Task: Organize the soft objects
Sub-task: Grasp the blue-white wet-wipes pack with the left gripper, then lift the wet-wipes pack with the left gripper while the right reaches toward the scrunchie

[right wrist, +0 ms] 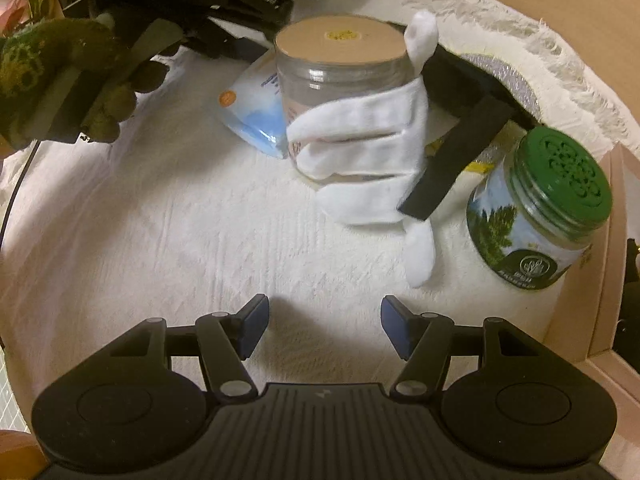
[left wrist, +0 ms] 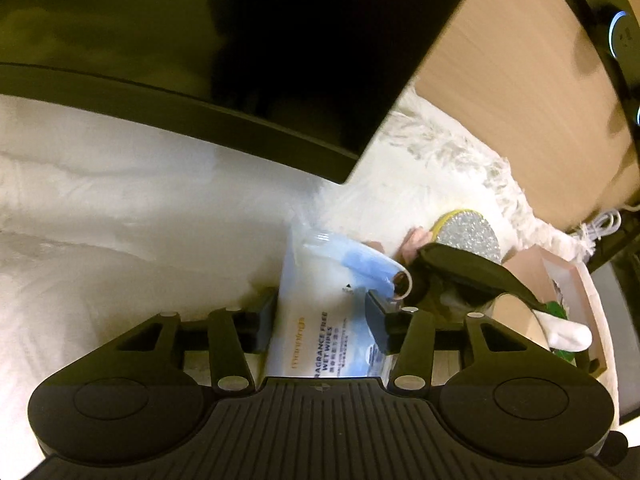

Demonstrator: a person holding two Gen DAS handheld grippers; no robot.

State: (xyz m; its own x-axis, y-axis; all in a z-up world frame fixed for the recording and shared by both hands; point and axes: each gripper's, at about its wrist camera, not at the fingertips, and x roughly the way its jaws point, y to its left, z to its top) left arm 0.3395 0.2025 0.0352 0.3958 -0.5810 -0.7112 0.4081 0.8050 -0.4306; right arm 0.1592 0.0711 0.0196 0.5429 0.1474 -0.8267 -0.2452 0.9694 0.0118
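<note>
Wipes pack (left wrist: 320, 312), white and blue with "FRAGRANCE FREE WET WIPES" printed on it, sits clamped between the two pads of the left gripper (left wrist: 320, 312), lifted just above the white cloth (left wrist: 120, 240) that covers the surface. From the right wrist view the same pack (right wrist: 252, 108) shows behind a clear jar (right wrist: 320, 80) with a flat tan lid, and the left gripper (right wrist: 224, 20) reaches in from the upper left. A white glove (right wrist: 360, 152) is wrapped around the front of that jar, with a black strap (right wrist: 456, 148) slanting across its right side. Just right of the glove stands a second jar (right wrist: 536, 216) with a green perforated lid and a tree label, tilted against a pale box wall (right wrist: 608, 264). A round sponge with a glittery silver face and yellow edge (left wrist: 468, 232) lies beyond the pack, touching the strap. A green knitted plush (right wrist: 44, 76) hangs at the left edge of the right wrist view. The right gripper (right wrist: 324, 328) hovers over bare cloth with its jaws apart, holding nothing. A dark monitor (left wrist: 200, 60) looms over the far side of the cloth.
</note>
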